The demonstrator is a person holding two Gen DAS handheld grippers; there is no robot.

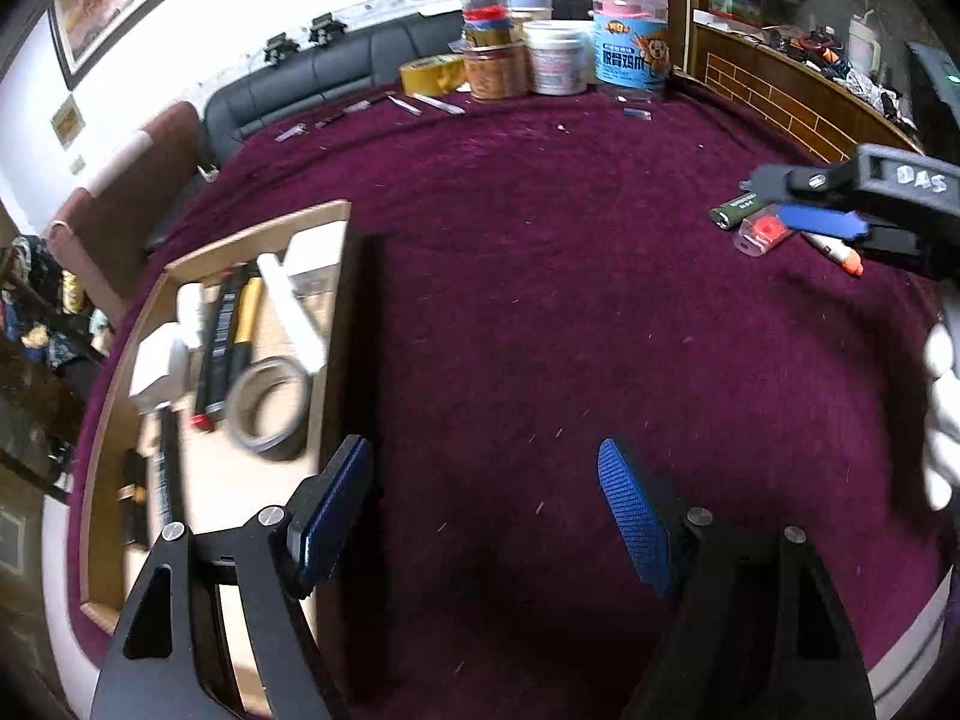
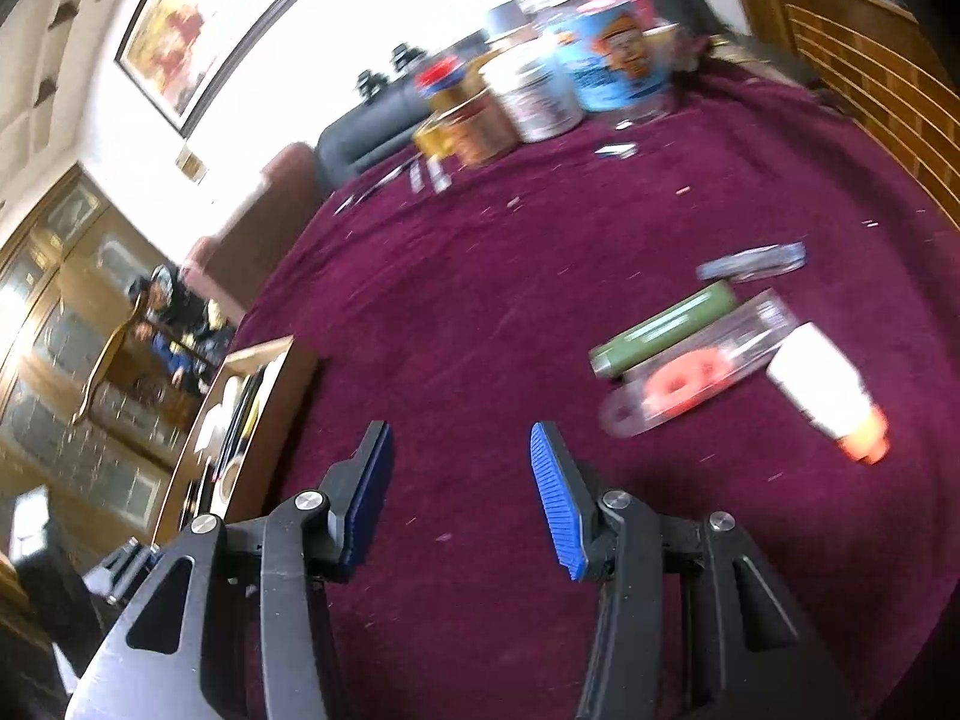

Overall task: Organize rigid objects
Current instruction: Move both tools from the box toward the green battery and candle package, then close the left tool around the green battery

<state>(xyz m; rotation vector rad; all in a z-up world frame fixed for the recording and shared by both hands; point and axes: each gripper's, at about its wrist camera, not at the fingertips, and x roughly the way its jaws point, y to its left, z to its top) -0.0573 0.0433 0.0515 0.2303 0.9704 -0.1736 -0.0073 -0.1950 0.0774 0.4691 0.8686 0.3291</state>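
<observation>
Left tongs (image 1: 480,510) and right tongs (image 2: 462,498) hovering parted and empty above maroon worktop (image 1: 540,300), beside wooden tray (image 1: 336,324) holding tape roll (image 1: 270,408).

Beside the maroon cloth (image 2: 480,300) lies a tan tray (image 1: 258,237); on the cloth, an olive-green tube (image 2: 660,330) and an orange-tipped white pen (image 2: 828,396).

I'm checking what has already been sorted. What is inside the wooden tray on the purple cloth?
The wooden tray holds a roll of tape, a white tube, dark and yellow pen-like sticks and white boxes. Its near end is hidden behind the left gripper.
</observation>
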